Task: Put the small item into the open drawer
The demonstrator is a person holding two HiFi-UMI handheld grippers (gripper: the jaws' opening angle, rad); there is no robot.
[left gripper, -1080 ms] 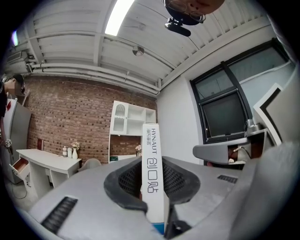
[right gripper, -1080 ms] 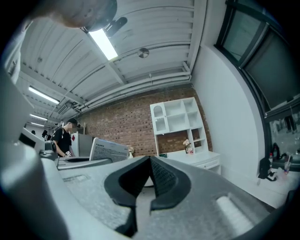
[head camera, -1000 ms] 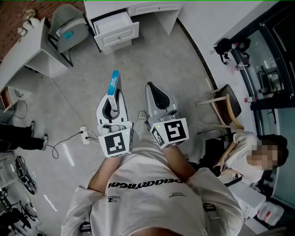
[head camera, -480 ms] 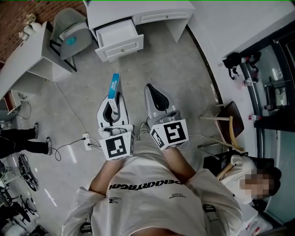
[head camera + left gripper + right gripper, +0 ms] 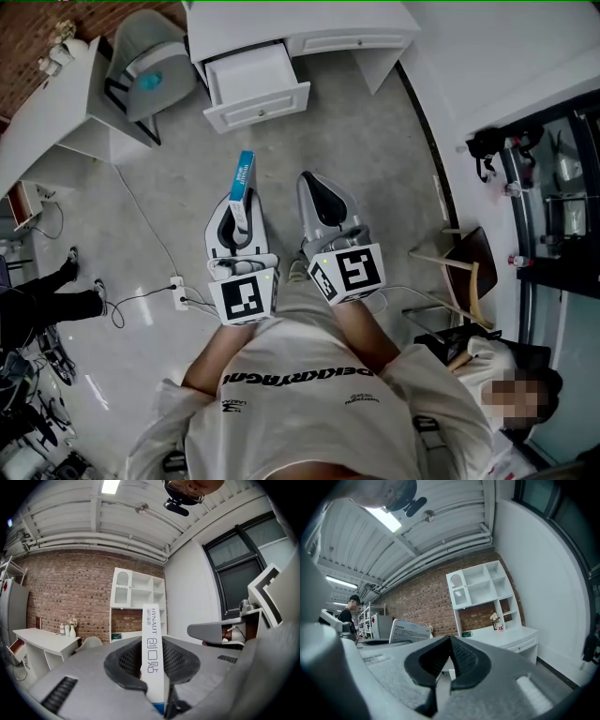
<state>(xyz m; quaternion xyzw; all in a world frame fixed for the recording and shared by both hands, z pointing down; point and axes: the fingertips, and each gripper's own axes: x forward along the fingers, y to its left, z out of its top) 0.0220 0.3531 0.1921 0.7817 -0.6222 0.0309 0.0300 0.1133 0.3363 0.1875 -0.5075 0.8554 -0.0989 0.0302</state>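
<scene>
A slim white-and-blue box (image 5: 244, 180) stands on edge between the jaws of my left gripper (image 5: 241, 208), which is shut on it and points level. In the left gripper view the box (image 5: 152, 644) rises from the dark pads (image 5: 126, 660) with printed lettering facing me. My right gripper (image 5: 314, 183) travels beside it on the right, its jaws (image 5: 449, 660) shut with nothing between them. The open white drawer (image 5: 255, 82) juts from the white desk (image 5: 309, 19) ahead on the floor level, still apart from both grippers. The box (image 5: 410, 632) also shows at the left of the right gripper view.
A grey chair (image 5: 150, 61) stands left of the drawer, beside a second white table (image 5: 47, 103). A power strip with cables (image 5: 178, 291) lies on the floor at left. A wooden chair (image 5: 469, 262) and a seated person (image 5: 506, 394) are at right. White shelves (image 5: 136, 606) line the brick wall.
Both grippers have advanced together toward the desk; the open drawer now sits lower and nearer in the head view. The box stays clamped in the left gripper.
</scene>
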